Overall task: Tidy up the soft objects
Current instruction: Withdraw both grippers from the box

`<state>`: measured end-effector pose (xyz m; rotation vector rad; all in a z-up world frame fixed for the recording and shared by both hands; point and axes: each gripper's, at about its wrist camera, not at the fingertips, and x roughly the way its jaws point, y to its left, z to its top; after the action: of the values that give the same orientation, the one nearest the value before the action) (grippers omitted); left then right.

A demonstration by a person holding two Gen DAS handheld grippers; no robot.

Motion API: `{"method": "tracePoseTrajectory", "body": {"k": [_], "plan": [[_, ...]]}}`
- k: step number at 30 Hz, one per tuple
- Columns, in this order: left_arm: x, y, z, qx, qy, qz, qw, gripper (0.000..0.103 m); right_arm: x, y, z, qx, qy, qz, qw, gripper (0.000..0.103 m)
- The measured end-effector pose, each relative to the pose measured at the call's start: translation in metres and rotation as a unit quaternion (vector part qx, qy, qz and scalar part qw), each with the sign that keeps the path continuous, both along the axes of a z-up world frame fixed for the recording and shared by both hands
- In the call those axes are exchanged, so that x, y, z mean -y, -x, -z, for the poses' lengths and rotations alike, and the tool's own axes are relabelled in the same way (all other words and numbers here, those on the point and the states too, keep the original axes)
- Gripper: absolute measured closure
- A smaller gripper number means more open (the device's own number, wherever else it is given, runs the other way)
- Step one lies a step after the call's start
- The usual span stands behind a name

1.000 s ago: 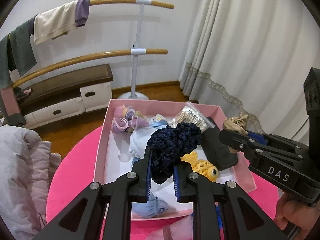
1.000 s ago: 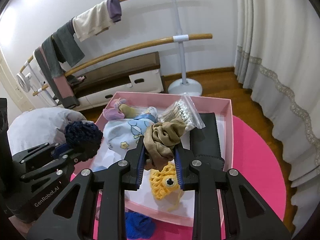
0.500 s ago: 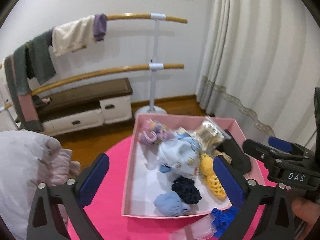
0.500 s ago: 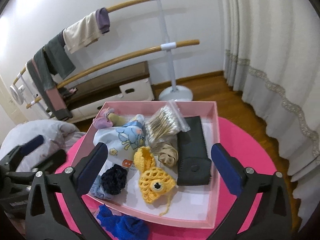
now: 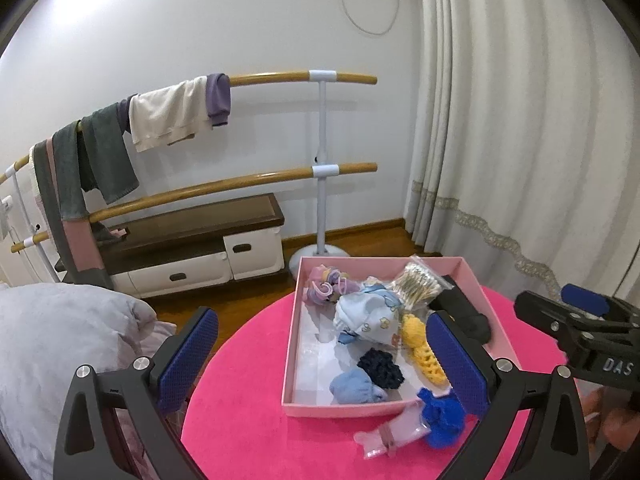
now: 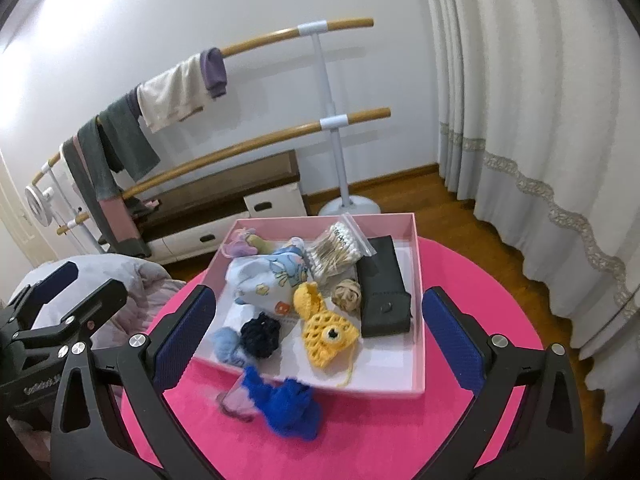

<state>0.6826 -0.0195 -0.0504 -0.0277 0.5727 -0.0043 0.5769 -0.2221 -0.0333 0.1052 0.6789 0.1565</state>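
Observation:
A pink box [image 5: 292,340] [image 6: 418,320] stands on a round pink table [image 5: 240,420] [image 6: 400,432]. Inside lie a navy knitted ball [image 5: 380,368] [image 6: 261,334], a pale blue ball [image 5: 354,387] [image 6: 225,342], a yellow crochet fish [image 6: 324,330] [image 5: 420,344], a tan scrunchie [image 6: 347,296], a printed blue cloth [image 5: 368,316] [image 6: 268,276] and a black case [image 6: 382,288]. A bright blue knitted piece [image 5: 442,412] [image 6: 286,404] lies on the table before the box, beside a clear pink item [image 5: 390,436]. My left gripper [image 5: 322,356] and right gripper [image 6: 318,332] both stand wide open, empty, held back above the box's near side.
A bag of cotton swabs [image 6: 338,246] and purple hair ties [image 5: 326,286] lie at the box's far end. A grey padded garment [image 5: 52,344] lies left of the table. Behind stand a wooden barre with hung clothes [image 5: 320,168], a low bench [image 5: 192,240] and curtains [image 5: 520,120].
Both grippers opened and let go: the navy ball and the tan scrunchie now lie in the box. Both hands have pulled back and up from it.

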Motion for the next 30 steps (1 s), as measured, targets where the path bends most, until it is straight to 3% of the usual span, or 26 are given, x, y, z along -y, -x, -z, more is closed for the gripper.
{"method": "tracePoseTrajectory", "body": {"k": [17, 30], "plan": [[-0.01, 0.124, -0.032, 0.019, 0.02, -0.007, 0.9996, 0.0, 0.003, 0.113, -0.029, 0.048, 0.013, 0.011, 0.999, 0.0], [-0.008, 0.189, -0.028, 0.005, 0.035, -0.005, 0.9994, 0.0, 0.002, 0.161, -0.016, 0.05, 0.013, 0.021, 0.998, 0.0]]}}
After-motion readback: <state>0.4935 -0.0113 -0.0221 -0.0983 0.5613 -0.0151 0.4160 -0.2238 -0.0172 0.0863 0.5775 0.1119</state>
